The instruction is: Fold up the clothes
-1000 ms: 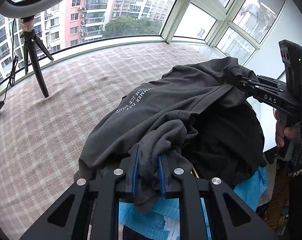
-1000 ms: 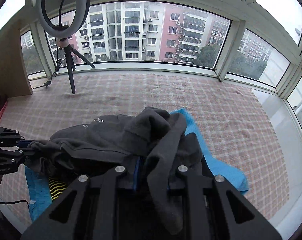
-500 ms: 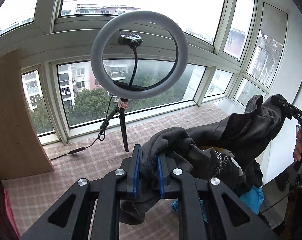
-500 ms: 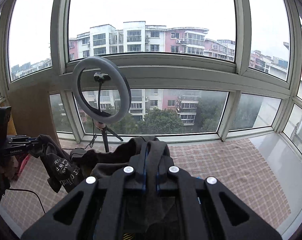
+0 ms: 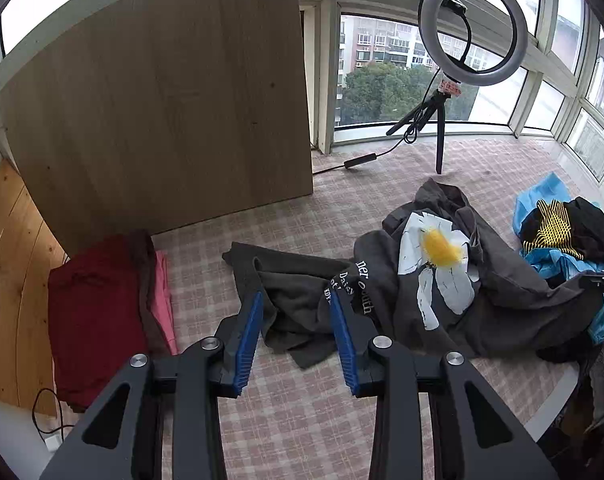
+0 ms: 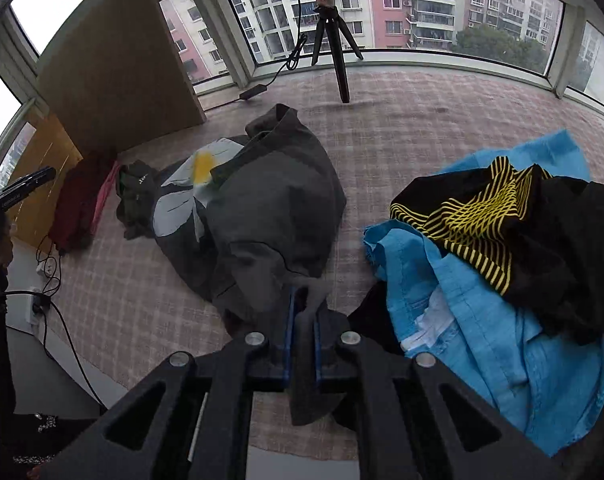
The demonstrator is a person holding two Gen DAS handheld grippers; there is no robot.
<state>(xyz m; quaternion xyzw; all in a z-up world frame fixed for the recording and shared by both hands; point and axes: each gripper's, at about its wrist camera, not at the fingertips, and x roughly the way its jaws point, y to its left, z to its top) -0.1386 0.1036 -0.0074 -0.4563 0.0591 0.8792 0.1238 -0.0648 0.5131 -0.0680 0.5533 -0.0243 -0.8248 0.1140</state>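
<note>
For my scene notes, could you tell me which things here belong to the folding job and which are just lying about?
Job:
- grey daisy-print top
- right gripper, shut on its hem
- left gripper, open
- unfolded blue and black-yellow clothes
- folded red stack

Lying about:
- ring light
- wooden board

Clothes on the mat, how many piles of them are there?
3. The folded red stack lies by the wooden board, the grey daisy shirt is crumpled mid-mat, and the blue and black heap sits on the right. More clothes may be hidden underneath.
</note>
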